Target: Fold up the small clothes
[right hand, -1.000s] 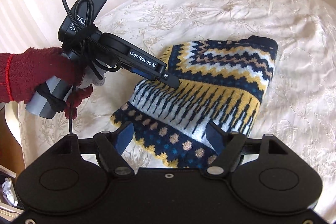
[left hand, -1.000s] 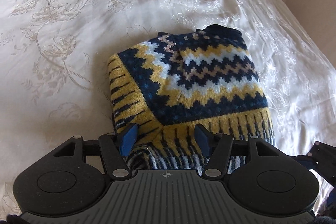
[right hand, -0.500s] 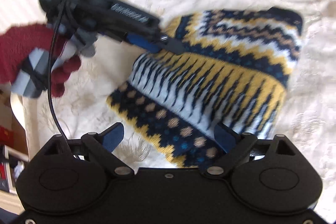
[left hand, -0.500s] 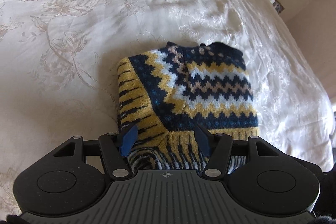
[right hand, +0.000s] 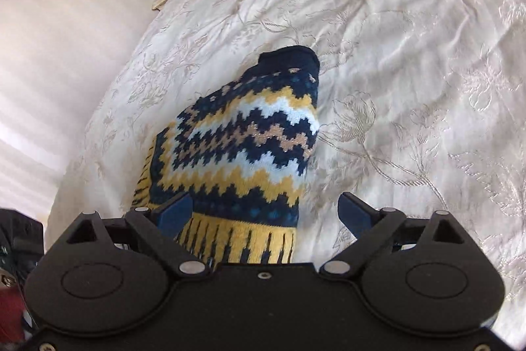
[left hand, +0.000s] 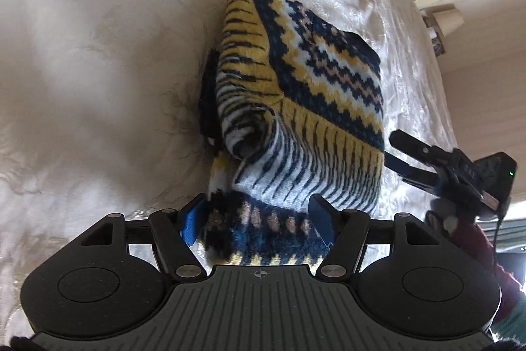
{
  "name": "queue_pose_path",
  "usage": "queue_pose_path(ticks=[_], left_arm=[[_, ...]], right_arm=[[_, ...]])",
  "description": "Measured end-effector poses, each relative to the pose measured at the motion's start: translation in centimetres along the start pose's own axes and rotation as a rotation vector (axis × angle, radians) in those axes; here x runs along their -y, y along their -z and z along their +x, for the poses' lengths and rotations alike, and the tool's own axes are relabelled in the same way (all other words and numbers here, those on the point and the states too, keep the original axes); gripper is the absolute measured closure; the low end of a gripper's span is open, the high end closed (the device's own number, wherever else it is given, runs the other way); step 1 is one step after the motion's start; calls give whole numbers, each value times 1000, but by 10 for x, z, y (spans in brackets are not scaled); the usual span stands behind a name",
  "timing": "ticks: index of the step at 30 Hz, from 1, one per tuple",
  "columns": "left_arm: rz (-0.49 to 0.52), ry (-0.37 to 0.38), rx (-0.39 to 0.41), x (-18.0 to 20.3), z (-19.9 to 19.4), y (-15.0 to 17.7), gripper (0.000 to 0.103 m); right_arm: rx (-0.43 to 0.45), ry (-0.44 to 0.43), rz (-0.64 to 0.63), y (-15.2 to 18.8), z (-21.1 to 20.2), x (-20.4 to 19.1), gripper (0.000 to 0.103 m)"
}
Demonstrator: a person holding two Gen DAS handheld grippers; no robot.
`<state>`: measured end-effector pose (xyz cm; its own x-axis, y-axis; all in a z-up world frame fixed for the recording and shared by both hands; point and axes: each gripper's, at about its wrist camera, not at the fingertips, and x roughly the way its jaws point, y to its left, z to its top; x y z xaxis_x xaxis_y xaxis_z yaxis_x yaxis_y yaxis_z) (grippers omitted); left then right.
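Sweater (left hand: 305, 107) lies folded compact on bedspread (left hand: 98, 55); fold appears nearly done. Left gripper (left hand: 259, 216) opening, hem between pads, ungripped. Right gripper (right hand: 266, 209) opening, straddling sweater edge.

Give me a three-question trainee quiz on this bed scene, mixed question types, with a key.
1. True or false: the patterned sweater lies on a bare wooden floor.
2. In the right wrist view, the right gripper has its jaws: A) pressed on the sweater, B) spread apart, not pressing it.
3. Fill in: the sweater rests on a cream ____.

Key: 1 false. 2 B; both grippers are opening, the sweater edge between the left gripper jaws too. 3 bedspread.
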<state>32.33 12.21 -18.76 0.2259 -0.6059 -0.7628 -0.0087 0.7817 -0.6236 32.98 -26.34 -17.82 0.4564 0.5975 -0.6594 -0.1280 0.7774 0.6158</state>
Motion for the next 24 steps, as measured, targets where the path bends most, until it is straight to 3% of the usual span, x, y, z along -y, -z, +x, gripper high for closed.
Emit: queue_pose_path(ticks=[4,12,15,16,17,18,20,24], left_arm=[[3,16,4,2,21,-8,32],[-4,121,-49,-2,47,-24,25],[-63,205,-55,-12,47,-25,26],[-80,230,-60,-15,47,-24,28],[-95,252,-67,-16,48,-23,34],[-95,262,-73,-16,47,-22,36],[-72,277,-78,-11,44,-17,37],[-53,291,-75,7,40,-2,37]], right_arm=[[-34,-68,66,-7,22,13,7],[-81,-160,140,-10,54,20,3],[-74,-182,168,-11,57,18,4],[-79,-202,178,-11,57,18,6],[-87,-211,182,-11,57,17,18],[-94,-186,170,-11,56,14,36],[-108,-152,143,-10,50,9,50],[-90,-175,170,-6,24,6,53]])
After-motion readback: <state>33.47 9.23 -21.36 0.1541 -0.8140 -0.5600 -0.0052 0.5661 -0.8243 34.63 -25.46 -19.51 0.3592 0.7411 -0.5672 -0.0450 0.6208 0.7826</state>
